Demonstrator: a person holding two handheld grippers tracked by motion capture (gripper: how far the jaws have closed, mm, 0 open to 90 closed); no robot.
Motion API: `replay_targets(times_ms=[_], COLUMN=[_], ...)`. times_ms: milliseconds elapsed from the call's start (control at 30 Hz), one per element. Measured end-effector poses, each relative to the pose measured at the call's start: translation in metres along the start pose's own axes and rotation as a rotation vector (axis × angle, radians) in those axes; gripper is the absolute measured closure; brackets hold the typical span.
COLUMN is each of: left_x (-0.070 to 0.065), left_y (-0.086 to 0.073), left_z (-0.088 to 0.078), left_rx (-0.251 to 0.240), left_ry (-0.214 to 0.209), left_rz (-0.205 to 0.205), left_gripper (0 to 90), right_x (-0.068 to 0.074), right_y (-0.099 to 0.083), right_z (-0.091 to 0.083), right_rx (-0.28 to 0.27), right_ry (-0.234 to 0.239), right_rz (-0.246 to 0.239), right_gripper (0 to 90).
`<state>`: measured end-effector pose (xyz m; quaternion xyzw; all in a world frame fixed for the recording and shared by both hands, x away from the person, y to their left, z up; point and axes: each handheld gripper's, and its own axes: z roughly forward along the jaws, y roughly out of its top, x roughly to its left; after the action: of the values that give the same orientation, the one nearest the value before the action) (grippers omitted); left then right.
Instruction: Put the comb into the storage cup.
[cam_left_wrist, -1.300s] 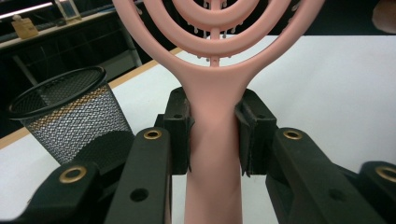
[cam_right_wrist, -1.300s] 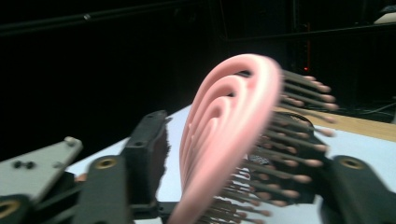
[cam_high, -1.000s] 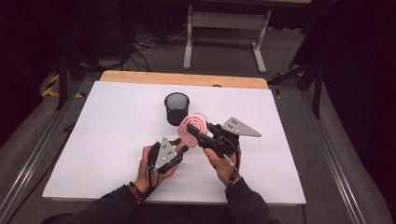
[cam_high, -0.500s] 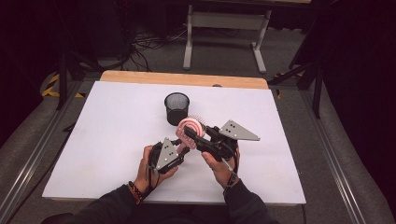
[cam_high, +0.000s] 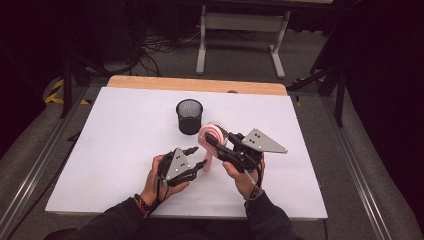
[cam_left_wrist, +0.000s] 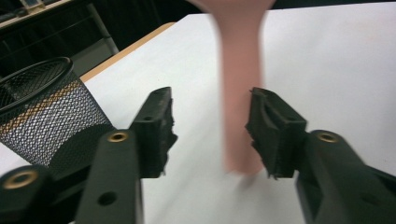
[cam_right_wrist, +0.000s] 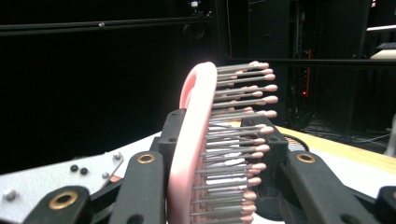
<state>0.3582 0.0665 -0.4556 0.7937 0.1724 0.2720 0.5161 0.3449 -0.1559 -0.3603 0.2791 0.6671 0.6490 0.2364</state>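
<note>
Right gripper view looks along my own two black jaws, clamped on the head of the pink plastic hairbrush (cam_right_wrist: 198, 154): one pad lies against its smooth back, the other presses in among the metal bristles with their pink tips, which point to the right of that view. The brush head rises upright between the jaws.

My left gripper (cam_left_wrist: 210, 133) has just been opening. In the left gripper view its jaws stand apart with the brush's pink handle between them, close to the right-hand pad and well clear of the left-hand one; whether it touches the right pad I cannot tell, since the handle is blurred. The handle's lower end hangs just above the white table top (cam_left_wrist: 336, 60).

From the high view, my right gripper (cam_high: 216, 142) holds the brush head near the table's middle, and the handle runs down toward my left gripper (cam_high: 196, 156) just beside it. A black wire-mesh cup (cam_high: 189, 116) stands upright on the white surface, just beyond the brush and apart from it.
</note>
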Motion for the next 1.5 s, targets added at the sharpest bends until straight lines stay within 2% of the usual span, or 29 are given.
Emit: replay_targets(times_ms=[67,167,233,300,367,433,633,767,933,1033,1100,1233,1300,1500], left_x=[0.006,0.010,0.014,0.018,0.019,0.026,0.040,0.049,0.056,0.062,0.063,0.073,0.075,0.083], left_y=[-0.001,-0.001,0.000,0.001,0.002,0.005,0.004,0.002,-0.005,-0.013,-0.015,-0.024,-0.026,-0.044], left_z=[-0.002,-0.004,-0.009,-0.014,-0.016,-0.024,-0.037,-0.047,-0.056,-0.065,-0.067,-0.082,-0.085,-0.105], left_rx=[-0.001,-0.002,-0.019,-0.033,-0.035,-0.042,-0.079,-0.065,-0.067,-0.061,-0.054,-0.065,-0.061,-0.044], left_ry=[-0.022,-0.032,-0.043,-0.061,-0.054,-0.052,-0.080,-0.088,-0.084,-0.094,-0.087,-0.069,-0.067,-0.054], left_rz=[-0.007,-0.013,-0.017,-0.007,-0.004,0.027,0.003,0.050,0.055,0.044,0.045,0.008,0.006,-0.021], left_gripper=[43.6,40.2,37.0,31.2,26.9,24.7,19.3,15.4,13.2,12.1,11.5,9.1,7.9,6.2], right_x=[-0.001,-0.002,-0.004,-0.004,-0.004,-0.005,-0.009,-0.011,-0.012,-0.013,-0.013,-0.013,-0.014,-0.019], right_y=[0.001,0.001,0.001,0.002,0.003,0.004,0.006,0.008,0.009,0.009,0.009,0.009,0.009,0.013], right_z=[-0.001,-0.002,-0.003,-0.004,-0.005,-0.007,-0.011,-0.013,-0.014,-0.015,-0.014,-0.012,-0.011,-0.010], right_rx=[0.001,0.008,0.009,0.015,0.013,0.009,0.002,-0.001,0.003,-0.001,0.003,0.005,0.007,-0.003], right_ry=[-0.005,-0.017,-0.024,-0.034,-0.037,-0.045,-0.062,-0.064,-0.066,-0.067,-0.068,-0.068,-0.067,-0.080], right_rz=[-0.004,-0.020,-0.023,-0.028,-0.032,-0.034,-0.037,-0.034,-0.043,-0.043,-0.045,-0.050,-0.050,-0.049], right_gripper=[63.2,63.3,63.3,63.3,63.3,63.3,63.3,63.4,63.3,63.3,63.3,63.3,63.3,63.3])
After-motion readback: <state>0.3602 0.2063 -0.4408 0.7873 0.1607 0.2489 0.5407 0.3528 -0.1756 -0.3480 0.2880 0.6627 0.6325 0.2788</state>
